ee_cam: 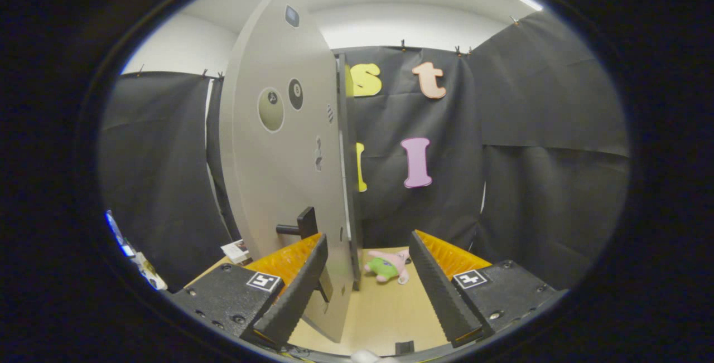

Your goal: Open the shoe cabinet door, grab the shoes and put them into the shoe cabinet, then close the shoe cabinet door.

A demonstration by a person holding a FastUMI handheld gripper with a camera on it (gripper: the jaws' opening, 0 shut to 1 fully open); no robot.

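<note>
A hand-held gripper (365, 274) stands with its 2 fingers spread wide and pinching nothing, as the grey shoe cabinet door (284, 156) rises edge-on just ahead of them, its free edge reaching down between the fingers close beside the left finger (295, 290). The door stands ajar, and its black handle (301, 224) juts out on the far side of the left finger, just above that finger's orange back. On the light wooden floor (379, 318) beyond the fingertips lies a small pink and green plush toy (390, 267), just past the door's lower edge; a small card (237, 250) lies on the floor to the left of the door. The cabinet's interior is hidden behind the door, and no shoes can be made out among the things ahead. By the look of it, the door step is in hand, either the opening at the start or the closing at the end; which of the 2 cannot be told. The next move would call for keeping the left finger against the door's face or handle and steering the panel through its swing without letting the edge slip out from between the fingers.
</note>
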